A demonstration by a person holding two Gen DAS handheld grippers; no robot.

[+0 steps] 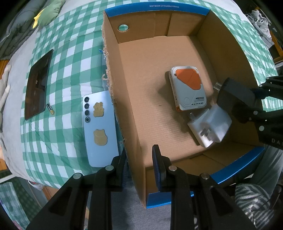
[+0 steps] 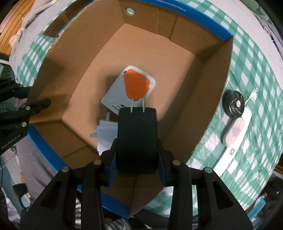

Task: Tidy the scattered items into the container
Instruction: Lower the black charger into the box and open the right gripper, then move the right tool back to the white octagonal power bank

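An open cardboard box (image 1: pixel 127 99) with blue rims sits on a green checked bedspread; it also shows in the right wrist view (image 2: pixel 199 99). Inside lie a white and orange power bank (image 1: pixel 187 88) (image 2: pixel 130 88) and a white plug adapter (image 1: pixel 210 127) (image 2: pixel 106 134). My right gripper (image 2: pixel 137 141) is shut on a black charger (image 2: pixel 137 138) (image 1: pixel 233 95) and holds it above the box floor, prongs forward. My left gripper (image 1: pixel 139 164) is open and empty, straddling the box's near left wall. A light blue phone (image 1: pixel 100 131) lies outside, left of the box.
A black tablet (image 1: pixel 36 85) and a small battery (image 1: pixel 50 109) lie on the bed left of the phone. A round black disc (image 2: pixel 233 105) and a white oval case (image 2: pixel 237 131) lie right of the box. A green pillow (image 1: pixel 50 12) is far left.
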